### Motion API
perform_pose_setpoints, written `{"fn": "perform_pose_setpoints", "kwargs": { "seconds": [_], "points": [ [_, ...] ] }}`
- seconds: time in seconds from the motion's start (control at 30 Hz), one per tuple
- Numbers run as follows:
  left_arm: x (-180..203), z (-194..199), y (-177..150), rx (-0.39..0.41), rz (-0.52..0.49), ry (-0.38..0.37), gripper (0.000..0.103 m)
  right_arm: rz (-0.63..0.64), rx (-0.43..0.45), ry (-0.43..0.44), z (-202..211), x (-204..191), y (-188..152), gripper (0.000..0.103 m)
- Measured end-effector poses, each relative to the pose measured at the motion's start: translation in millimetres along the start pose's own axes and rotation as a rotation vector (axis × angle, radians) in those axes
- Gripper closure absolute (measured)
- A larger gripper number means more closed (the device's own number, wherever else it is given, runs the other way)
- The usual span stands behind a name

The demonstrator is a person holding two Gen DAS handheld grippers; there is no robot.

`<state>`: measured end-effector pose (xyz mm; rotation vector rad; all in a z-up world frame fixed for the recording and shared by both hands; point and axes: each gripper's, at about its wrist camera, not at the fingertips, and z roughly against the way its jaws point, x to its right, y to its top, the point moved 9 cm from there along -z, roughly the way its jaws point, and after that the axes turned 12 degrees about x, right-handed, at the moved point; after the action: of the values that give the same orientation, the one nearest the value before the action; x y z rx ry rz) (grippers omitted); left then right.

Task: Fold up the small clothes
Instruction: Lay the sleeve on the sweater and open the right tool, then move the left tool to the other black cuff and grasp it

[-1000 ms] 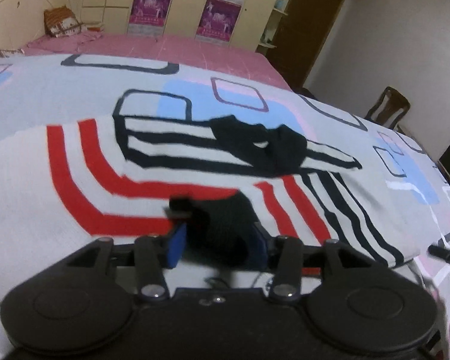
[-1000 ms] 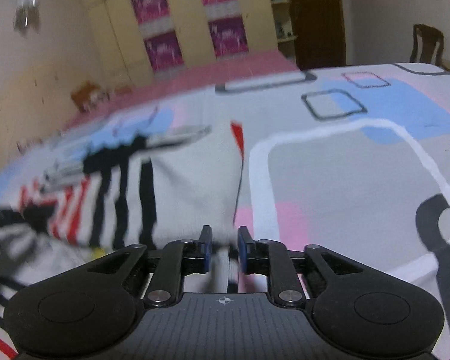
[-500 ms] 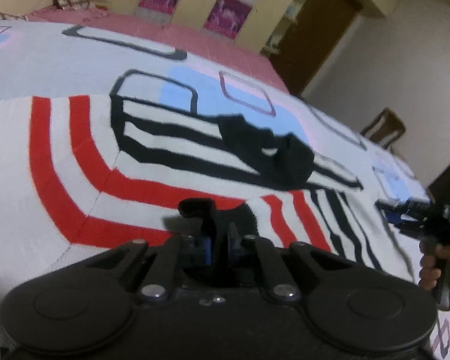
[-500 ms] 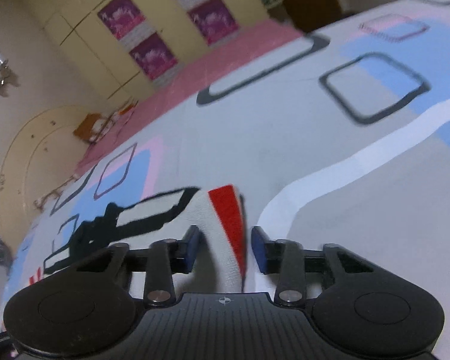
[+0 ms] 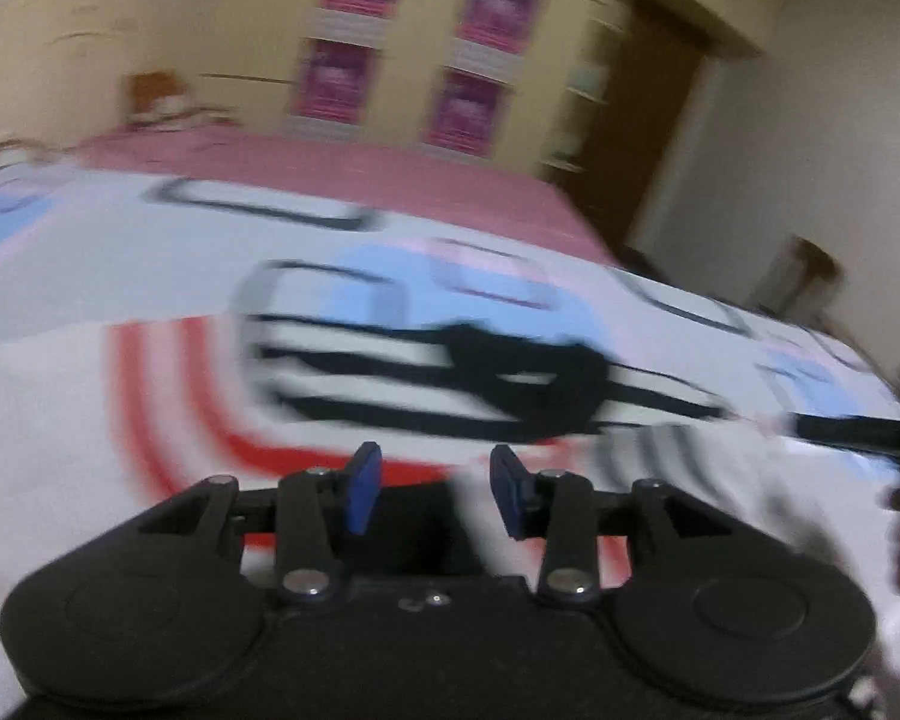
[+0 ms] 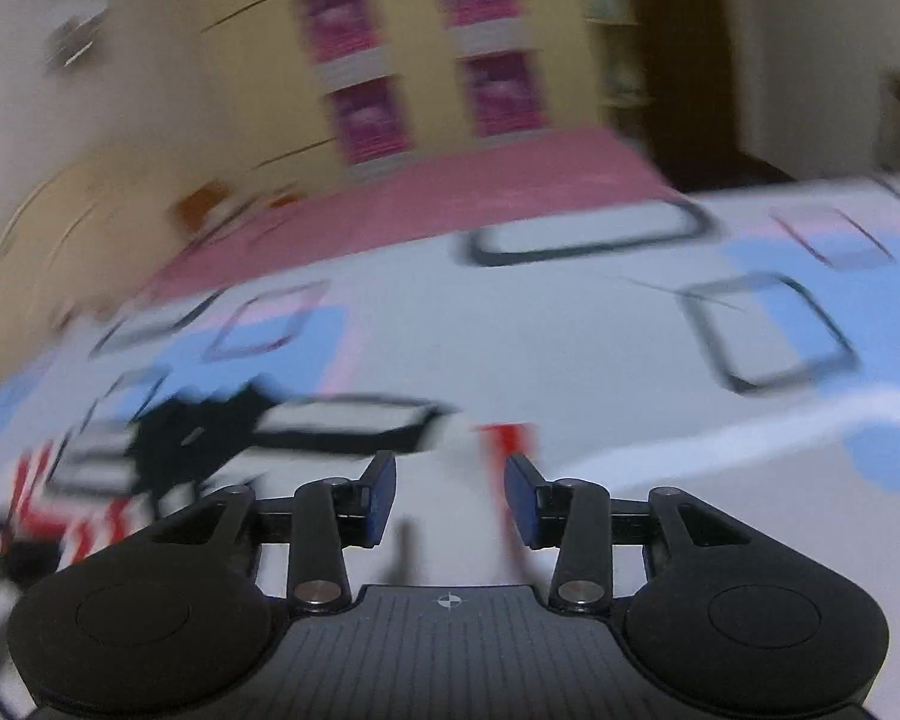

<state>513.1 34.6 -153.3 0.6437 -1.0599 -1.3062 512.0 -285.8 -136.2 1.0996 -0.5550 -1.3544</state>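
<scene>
We hold both claws wide and empty — left claw (image 5: 432, 495), right claw (image 6: 450, 495) — above the striped garment (image 5: 168, 420) lying spread on the bed (image 6: 510, 330), likely so its flat panels can be folded next.

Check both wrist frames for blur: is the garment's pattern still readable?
Left wrist: heavy motion smear, yet the striped garment shows red and black bands; the left gripper stays sharp. Right wrist: similar smear, garment streaked at left; the right gripper is crisp. Both show fisheye curvature.
</scene>
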Motion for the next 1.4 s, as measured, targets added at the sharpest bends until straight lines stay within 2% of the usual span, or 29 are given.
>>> {"fn": "perform_pose_setpoints", "kwargs": {
  "seconds": [0.07,0.13,0.17,0.23,0.3,0.37,0.4,0.47,0.57,0.67,0.73,0.8,0.83,0.87,0.93,1.03,1.1,1.13,1.2,1.23,1.3,1.33,1.37,1.4],
  "points": [
    [45.5,-24.6,-3.5,-0.038,-0.036,-0.094,0.063,0.051,-0.045,0.066,-9.6,-28.2,-11.6,0.066],
    [76.8,-47.4,-13.0,-0.073,-0.059,-0.135,0.062,0.097,-0.081,0.113,-20.7,-51.2,-23.3,0.067],
    [84.4,-59.9,-20.0,-0.095,-0.082,-0.126,0.063,0.118,-0.091,0.125,-25.3,-56.5,-26.7,0.068],
    [85.0,-77.0,-29.6,-0.142,-0.115,-0.101,0.063,0.126,-0.117,0.120,-32.5,-50.2,-31.1,0.082],
    [64.0,-77.3,-29.8,-0.132,-0.143,-0.031,0.065,0.121,-0.110,0.036,-36.7,-20.5,-26.8,0.092],
    [37.5,-67.7,-30.1,-0.128,-0.130,0.006,0.066,0.086,-0.108,-0.128,-40.8,29.0,-18.4,0.093],
    [31.8,-65.0,-31.4,-0.125,-0.126,0.000,0.066,0.046,-0.119,-0.148,-41.1,42.4,-17.7,0.092],
    [31.0,-65.0,-30.0,-0.127,-0.143,-0.012,0.066,0.007,-0.134,-0.122,-42.3,53.9,-19.5,0.092],
    [40.5,-64.8,-20.2,-0.126,-0.142,0.000,0.065,0.054,-0.136,-0.127,-35.5,48.3,-15.8,0.092],
    [67.6,-42.3,-8.7,-0.062,-0.160,-0.048,0.057,0.065,-0.092,-0.086,-10.5,28.1,-6.3,0.092],
    [83.4,-32.5,-16.2,-0.074,-0.160,-0.095,0.057,0.086,-0.139,-0.075,0.8,9.9,-17.8,0.092],
    [91.5,-32.9,-35.6,-0.129,-0.195,-0.107,0.056,0.120,-0.221,-0.093,14.6,-2.4,-45.0,0.093],
    [89.6,-40.1,-54.1,-0.203,-0.212,-0.089,0.056,0.158,-0.230,-0.095,15.0,-9.2,-57.1,0.093],
    [89.4,-38.7,-55.1,-0.174,-0.212,-0.093,0.056,0.222,-0.207,-0.118,18.3,-12.6,-60.9,0.093],
    [88.6,-31.0,-49.0,-0.170,-0.198,-0.086,0.058,0.218,-0.219,-0.151,23.2,-13.7,-53.7,0.092],
    [82.7,-6.8,-39.2,-0.111,-0.175,-0.094,0.058,0.196,-0.167,-0.117,51.4,-25.6,-42.8,0.092],
    [72.5,-4.6,-52.1,-0.148,-0.188,-0.072,0.057,0.171,-0.196,-0.091,65.4,-34.8,-60.9,0.092],
    [64.3,-7.2,-62.5,-0.182,-0.177,-0.065,0.057,0.182,-0.247,-0.092,64.1,-36.7,-80.3,0.093],
    [56.9,-2.7,-57.3,-0.165,-0.118,-0.080,0.059,0.223,-0.238,-0.116,65.1,-43.4,-92.6,0.092],
    [53.7,1.2,-48.9,-0.150,-0.113,-0.064,0.059,0.221,-0.240,-0.129,65.8,-46.3,-89.4,0.092],
    [46.4,8.3,-35.6,-0.089,-0.122,-0.044,0.055,0.168,-0.176,-0.112,73.5,-53.3,-75.2,0.092],
    [40.3,7.6,-38.4,-0.109,-0.132,-0.026,0.055,0.155,-0.164,-0.103,74.8,-54.1,-75.4,0.092],
    [32.9,1.4,-46.3,-0.160,-0.133,-0.011,0.055,0.149,-0.193,-0.104,70.7,-53.7,-83.7,0.092],
    [27.3,-1.8,-50.9,-0.176,-0.118,-0.023,0.053,0.145,-0.243,-0.113,63.7,-51.7,-95.5,0.092]
  ]
}}
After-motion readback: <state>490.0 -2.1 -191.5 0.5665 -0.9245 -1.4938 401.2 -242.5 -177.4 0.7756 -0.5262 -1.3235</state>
